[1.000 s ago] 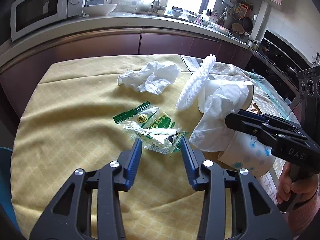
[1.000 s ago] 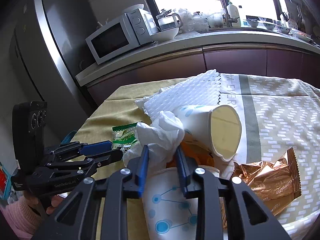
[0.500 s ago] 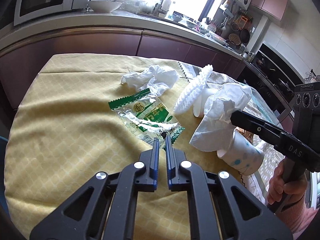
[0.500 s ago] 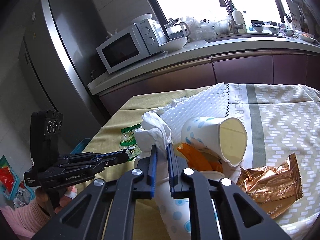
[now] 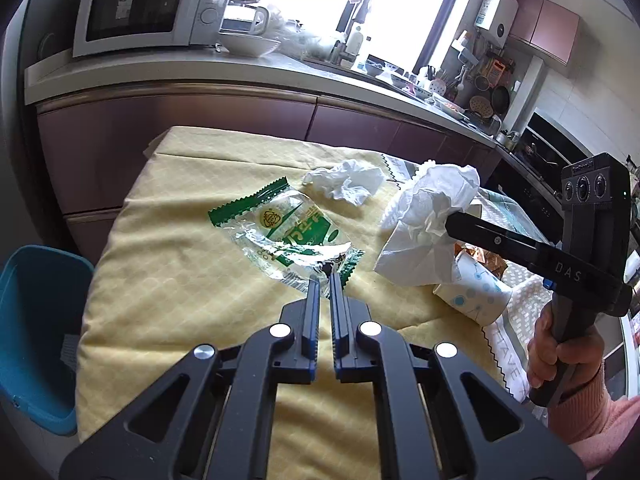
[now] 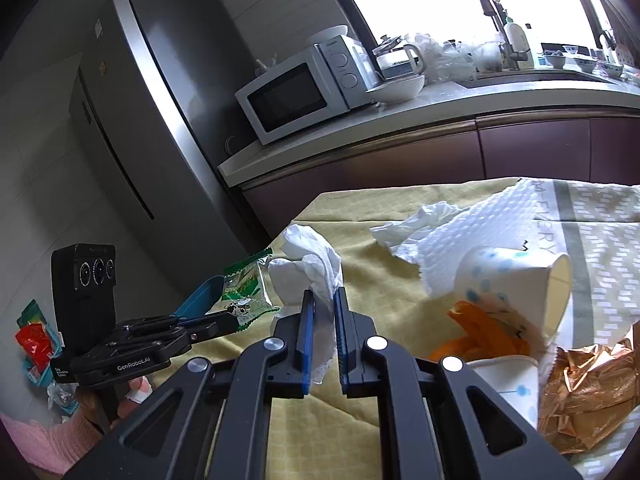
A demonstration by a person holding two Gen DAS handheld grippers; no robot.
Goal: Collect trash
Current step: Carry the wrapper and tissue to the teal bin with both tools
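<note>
Two claws, both loaded w/ trash. Left claw (image 5: pixel 324 280) is pinched down on the near corner of the green-and-clear snack wrapper (image 5: pixel 280 232); jaws nearly touching, thin film between the tips. Rest of the wrapper trails out over the yellow cloth on the bench (image 5: pixel 168 280), prob. because a corner grip is the only way to get hold of flat film. Right claw (image 6: pixel 323 300) is clamped on a crumpled white tissue (image 6: pixel 310 268), wad bulging above the fingers and a tail hanging between them; in the left view it's held up off the cloth, clear of the other stuff. Blue bin (image 5: pixel 36 328) sits on the floor beside the bench's left edge, so that looks like the drop spot for both pieces, though that's a guess. Not yet collected: another crumpled tissue (image 5: pixel 348 182) further back on the cloth, white textured paper towel (image 6: pixel 480 228) draped over a tipped dotted paper cup (image 6: pixel 516 280), second cup (image 6: pixel 508 380) near the right claw, orange scrap (image 6: pixel 476 336) between the cups, and a copper foil wrapper (image 6: pixel 588 396) at the right edge. Lots left; early-to-mid stage by my reckoning.
</note>
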